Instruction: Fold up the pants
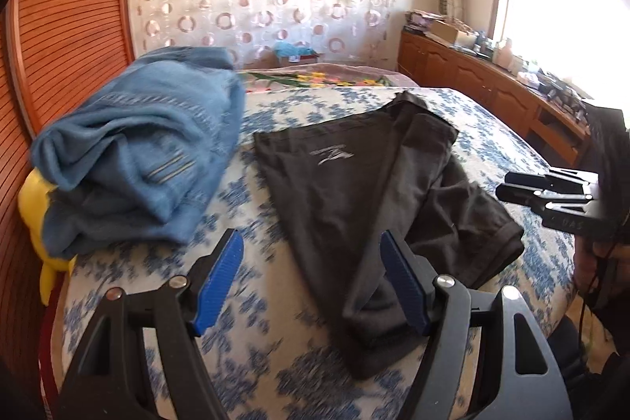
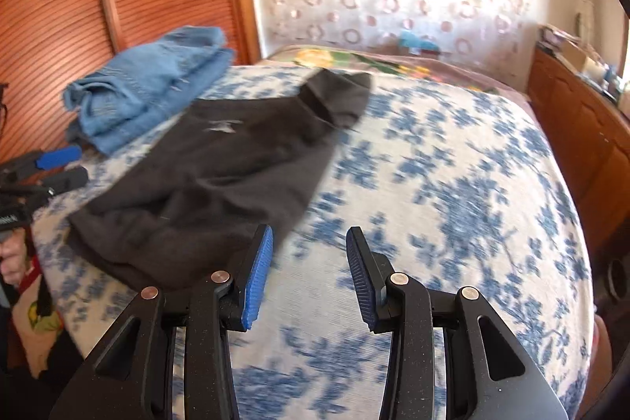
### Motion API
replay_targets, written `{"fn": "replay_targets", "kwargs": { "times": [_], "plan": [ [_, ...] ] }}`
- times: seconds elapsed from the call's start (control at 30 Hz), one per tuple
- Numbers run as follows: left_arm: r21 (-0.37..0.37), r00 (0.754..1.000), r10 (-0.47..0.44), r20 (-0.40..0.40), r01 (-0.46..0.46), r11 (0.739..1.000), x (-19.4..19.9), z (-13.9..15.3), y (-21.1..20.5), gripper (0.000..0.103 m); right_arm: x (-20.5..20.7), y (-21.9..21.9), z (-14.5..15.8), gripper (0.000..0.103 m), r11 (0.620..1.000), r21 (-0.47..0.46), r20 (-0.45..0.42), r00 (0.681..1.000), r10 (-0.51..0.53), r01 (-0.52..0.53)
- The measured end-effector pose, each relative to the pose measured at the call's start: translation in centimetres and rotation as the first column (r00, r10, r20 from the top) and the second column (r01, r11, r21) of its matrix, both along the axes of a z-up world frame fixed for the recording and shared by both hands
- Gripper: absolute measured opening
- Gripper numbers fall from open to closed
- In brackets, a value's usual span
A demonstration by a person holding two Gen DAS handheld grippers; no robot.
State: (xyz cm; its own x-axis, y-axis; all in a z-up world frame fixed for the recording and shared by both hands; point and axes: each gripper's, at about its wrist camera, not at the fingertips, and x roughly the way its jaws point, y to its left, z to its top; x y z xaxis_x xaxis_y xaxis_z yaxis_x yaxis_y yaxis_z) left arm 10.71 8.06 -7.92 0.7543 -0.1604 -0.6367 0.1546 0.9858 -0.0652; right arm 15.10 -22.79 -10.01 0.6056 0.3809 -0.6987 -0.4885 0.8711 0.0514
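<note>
Dark grey pants lie partly folded on the blue-flowered bedspread; they also show in the right wrist view. My left gripper is open and empty, hovering over the near end of the pants. My right gripper is open and empty, just right of the pants' near edge; it also shows at the right of the left wrist view. The left gripper shows at the left edge of the right wrist view.
A pile of folded blue jeans lies on the bed to the left of the pants, also seen in the right wrist view. A wooden slatted headboard stands on the left. A wooden cabinet runs along the right.
</note>
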Motion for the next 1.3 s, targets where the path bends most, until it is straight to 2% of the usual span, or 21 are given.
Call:
{"fn": "replay_targets", "kwargs": {
  "times": [0.1,0.2,0.27,0.43,0.53,0.83,0.93,1.13,1.23,1.27,1.3],
  "plan": [
    [-0.008,0.999,-0.038,-0.013,0.038,0.999,1.4,0.5,-1.1,0.072,0.2,-1.1,0.0,0.039,0.999,0.016,-0.005,1.0,-0.029,0.029],
    [0.001,0.997,-0.078,-0.022,0.078,0.997,3.0,1.1,-2.5,0.072,0.3,-1.6,0.1,0.039,0.999,-0.009,0.021,0.999,-0.049,0.049],
    [0.012,0.994,-0.106,-0.029,0.106,0.994,4.2,1.5,-3.7,0.072,0.6,-2.0,0.0,0.039,0.999,0.029,-0.006,0.999,-0.045,0.045],
    [0.033,0.986,-0.161,-0.033,0.162,0.986,6.8,2.4,-6.4,0.072,0.6,-2.4,-0.1,0.039,0.997,0.051,-0.001,0.998,-0.059,0.059],
    [0.042,0.981,-0.186,-0.051,0.188,0.981,8.4,2.4,-7.9,0.072,0.6,-2.4,-0.1,0.039,0.996,0.059,-0.001,0.998,-0.065,0.065],
    [0.06,0.964,-0.226,-0.142,0.237,0.97,13.1,1.1,-10.8,0.061,0.3,-2.1,-0.2,0.039,0.997,0.05,0.019,0.998,-0.061,0.06],
    [0.035,0.958,-0.228,-0.173,0.238,0.971,14.1,0.7,-11.4,0.052,0.1,-2.2,-0.1,0.039,0.996,0.057,0.031,0.997,-0.067,0.065],
    [0.055,0.948,-0.25,-0.195,0.265,0.963,15.0,0.4,-12.9,0.037,0.0,-2.4,0.1,0.039,0.995,0.068,0.045,0.997,-0.07,0.067],
    [0.061,0.942,-0.26,-0.212,0.278,0.959,15.0,0.0,-13.6,0.019,-0.1,-2.4,0.1,0.039,0.995,0.069,0.052,0.996,-0.07,0.066],
    [0.063,0.942,-0.259,-0.213,0.278,0.958,14.8,-0.1,-13.7,0.01,-0.1,-2.4,0.1,0.039,0.996,0.069,0.052,0.996,-0.069,0.065],
    [0.068,0.944,-0.255,-0.21,0.275,0.959,14.7,-0.1,-13.6,0.006,-0.1,-2.4,0.1,0.039,0.996,0.069,0.053,0.996,-0.068,0.064]
  ]
}}
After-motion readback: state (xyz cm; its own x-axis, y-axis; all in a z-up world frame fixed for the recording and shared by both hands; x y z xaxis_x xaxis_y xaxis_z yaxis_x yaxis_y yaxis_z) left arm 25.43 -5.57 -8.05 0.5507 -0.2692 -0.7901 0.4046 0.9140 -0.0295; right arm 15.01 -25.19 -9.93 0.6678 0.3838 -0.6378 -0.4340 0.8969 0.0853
